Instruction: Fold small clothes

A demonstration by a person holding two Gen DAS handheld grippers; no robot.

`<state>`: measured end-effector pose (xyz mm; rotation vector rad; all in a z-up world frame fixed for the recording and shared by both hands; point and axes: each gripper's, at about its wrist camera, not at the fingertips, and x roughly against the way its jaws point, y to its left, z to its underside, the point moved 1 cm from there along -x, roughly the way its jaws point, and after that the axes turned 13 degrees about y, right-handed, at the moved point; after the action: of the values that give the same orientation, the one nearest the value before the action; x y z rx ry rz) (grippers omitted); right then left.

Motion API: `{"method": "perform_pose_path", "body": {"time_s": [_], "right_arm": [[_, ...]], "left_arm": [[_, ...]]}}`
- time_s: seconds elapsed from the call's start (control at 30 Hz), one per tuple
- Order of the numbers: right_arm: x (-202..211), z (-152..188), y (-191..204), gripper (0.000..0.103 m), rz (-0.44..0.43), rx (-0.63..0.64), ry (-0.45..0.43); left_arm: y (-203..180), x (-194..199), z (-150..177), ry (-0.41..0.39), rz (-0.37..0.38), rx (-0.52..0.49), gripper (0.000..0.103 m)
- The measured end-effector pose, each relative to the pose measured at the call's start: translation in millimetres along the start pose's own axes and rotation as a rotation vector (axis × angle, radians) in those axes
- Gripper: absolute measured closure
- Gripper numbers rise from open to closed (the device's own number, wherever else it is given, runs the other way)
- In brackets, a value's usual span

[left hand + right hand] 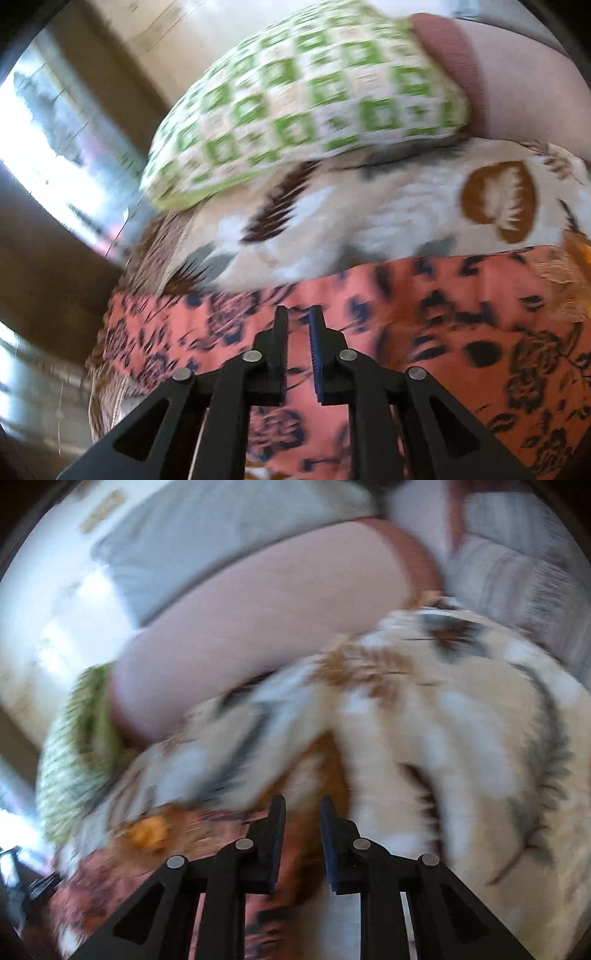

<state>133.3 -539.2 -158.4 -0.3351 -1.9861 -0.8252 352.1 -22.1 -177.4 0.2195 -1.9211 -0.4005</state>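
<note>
Both views are motion-blurred. A salmon-pink floral cloth (424, 332) lies right under my left gripper (298, 314), whose jaws stand a narrow gap apart with nothing clearly between them. Beyond it lies a cream cloth with brown leaf prints (369, 210), then a green-and-white checked cloth (314, 92). In the right wrist view my right gripper (303, 805) hovers with a small gap between its jaws, empty, over the edge where the cream leaf cloth (461, 738) meets the pink floral cloth (110, 878). The green checked cloth (77, 738) is at the left.
A pale pink bed surface (266, 613) with a brown edge lies behind the clothes, and a grey pillow or sheet (203, 535) beyond it. A bright window and brown wall (55, 147) are at the left.
</note>
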Motion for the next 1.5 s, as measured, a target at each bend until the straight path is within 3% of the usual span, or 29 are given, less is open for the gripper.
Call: {"method": "perform_pose_path", "body": {"time_s": [0.07, 0.13, 0.17, 0.23, 0.3, 0.33, 0.4, 0.47, 0.53, 0.6, 0.83, 0.93, 1.0, 1.1, 1.27, 1.43, 1.5], "right_arm": [[-7.2, 8.9, 19.9, 0.082, -0.067, 0.057, 0.058], [-16.1, 22.0, 40.5, 0.082, -0.167, 0.107, 0.148], [-21.1, 31.4, 56.2, 0.082, -0.205, 0.147, 0.186], [-26.0, 48.3, 80.8, 0.082, -0.214, 0.231, 0.228], [-34.2, 65.1, 97.1, 0.082, -0.216, 0.299, 0.271], [-41.1, 74.2, 101.5, 0.082, -0.202, 0.321, 0.301], [-65.6, 99.2, 106.4, 0.081, -0.111, 0.351, 0.432], [-59.2, 102.2, 106.1, 0.081, -0.120, 0.363, 0.384], [-55.6, 99.7, 102.9, 0.081, -0.124, 0.321, 0.430], [-46.4, 99.8, 96.6, 0.081, -0.190, 0.248, 0.430], [-32.0, 122.5, 124.9, 0.081, -0.312, 0.362, 0.448], [-42.5, 137.0, 134.2, 0.080, -0.306, 0.399, 0.490], [-53.7, 141.1, 132.4, 0.080, -0.300, 0.392, 0.504], [-63.2, 133.7, 120.2, 0.080, -0.376, 0.322, 0.522], [-78.5, 124.3, 104.0, 0.080, -0.495, 0.193, 0.577], [-78.1, 125.0, 114.9, 0.080, -0.477, 0.255, 0.559], [-76.8, 126.0, 117.2, 0.080, -0.468, 0.281, 0.546]], "left_arm": [[11.6, 5.2, 11.6, 0.006, 0.058, 0.017, 0.090], [7.9, 15.6, 25.5, -0.009, 0.167, 0.000, 0.086], [-0.2, 18.6, 31.8, -0.012, 0.192, -0.022, 0.078], [-23.5, 17.5, 42.3, -0.009, 0.187, -0.082, 0.066], [-45.7, 4.3, 45.6, 0.033, 0.145, -0.124, 0.064], [-52.9, -11.3, 46.7, 0.094, 0.127, -0.127, 0.063], [-46.2, -13.3, 45.5, 0.105, 0.166, -0.073, 0.063], [-29.4, -3.4, 43.0, 0.133, 0.229, -0.027, 0.063], [4.9, 13.7, 45.2, 0.088, 0.262, 0.025, 0.063], [42.7, 20.7, 50.3, 0.063, 0.266, 0.101, 0.050], [223.9, -12.9, 96.0, 0.146, 0.272, 0.573, 0.038], [275.6, -38.9, 119.9, 0.178, 0.382, 0.749, 0.036], [288.9, -53.6, 126.5, 0.205, 0.452, 0.804, 0.035], [299.6, -81.0, 128.8, 0.243, 0.562, 0.877, 0.035], [305.7, -109.8, 120.9, 0.197, 0.677, 1.002, 0.035], [310.3, -127.0, 112.1, 0.127, 0.692, 1.057, 0.036], [308.3, -131.6, 106.9, 0.108, 0.670, 1.051, 0.045]]}}
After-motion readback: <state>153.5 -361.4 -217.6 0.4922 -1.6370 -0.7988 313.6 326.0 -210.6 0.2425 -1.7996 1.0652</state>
